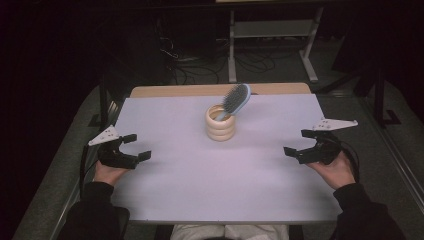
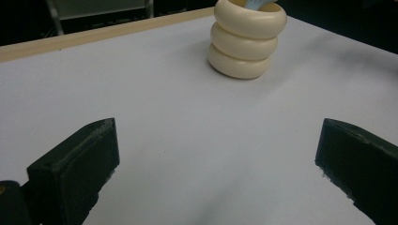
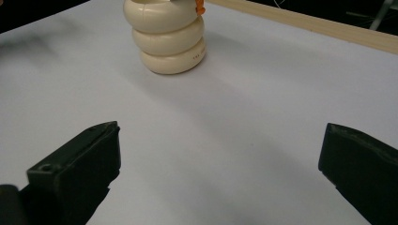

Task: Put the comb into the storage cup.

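1. Hairbrush, pale blue plastic with dark bristles (image 1: pixel 236 99), stands handle-down in a cream ribbed holder shaped like three stacked rings (image 1: pixel 220 126) in the high view. Its long axis tilts up toward the right and the far edge, the bristled head clear of the rim. The holder sits behind the middle of the white tabletop (image 1: pixel 220 180), and bare surface lies all around it. The left gripper (image 1: pixel 134 146) hovers near the left edge and the right gripper (image 1: pixel 298 142) near the right edge, both well apart from the holder, jaws spread and empty.
2. In the left gripper view, the holder (image 2: pixel 246 40) stands ahead with open white surface between it and the parted jaws; a wooden strip (image 2: pixel 94 35) runs along the far edge.
3. In the right gripper view, the holder (image 3: pixel 168 37) stands ahead to the left, a small orange bit (image 3: pixel 200 6) at its rim; the jaws are wide apart.
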